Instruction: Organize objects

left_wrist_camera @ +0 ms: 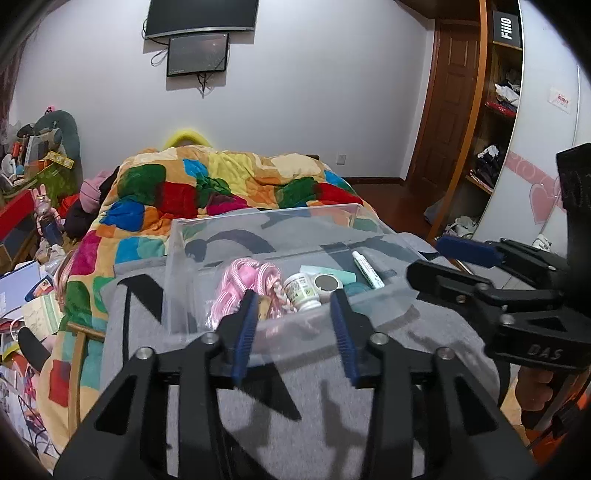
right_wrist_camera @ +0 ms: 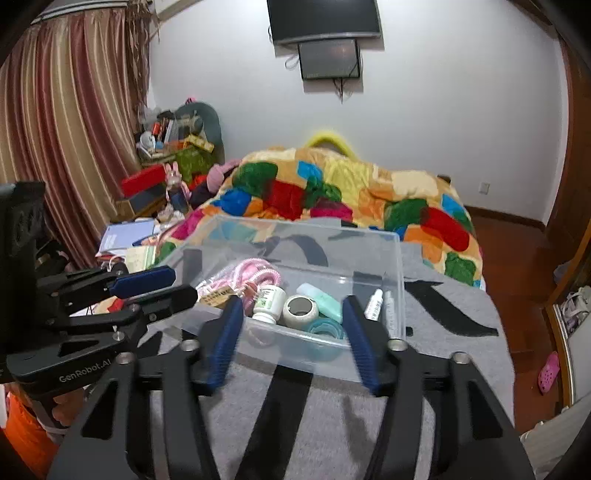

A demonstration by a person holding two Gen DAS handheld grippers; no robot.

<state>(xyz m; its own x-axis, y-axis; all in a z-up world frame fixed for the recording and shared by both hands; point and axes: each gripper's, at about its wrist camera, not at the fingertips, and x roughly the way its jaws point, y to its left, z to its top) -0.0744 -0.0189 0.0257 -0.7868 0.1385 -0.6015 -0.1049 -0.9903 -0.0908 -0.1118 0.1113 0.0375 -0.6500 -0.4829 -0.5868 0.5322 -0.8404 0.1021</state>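
Clear plastic bin (right_wrist_camera: 397, 258), one pink rope (right_wrist_camera: 255, 271), perhaps two white tubes (right_wrist_camera: 373, 304), both claws open

"Fiil0" on shelf box (left_wrist_camera: 507, 25); "GenRobot.AI" on left claw (right_wrist_camera: 144, 284)

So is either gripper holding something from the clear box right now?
No, the left gripper and right gripper are both open and empty in front of the clear box.
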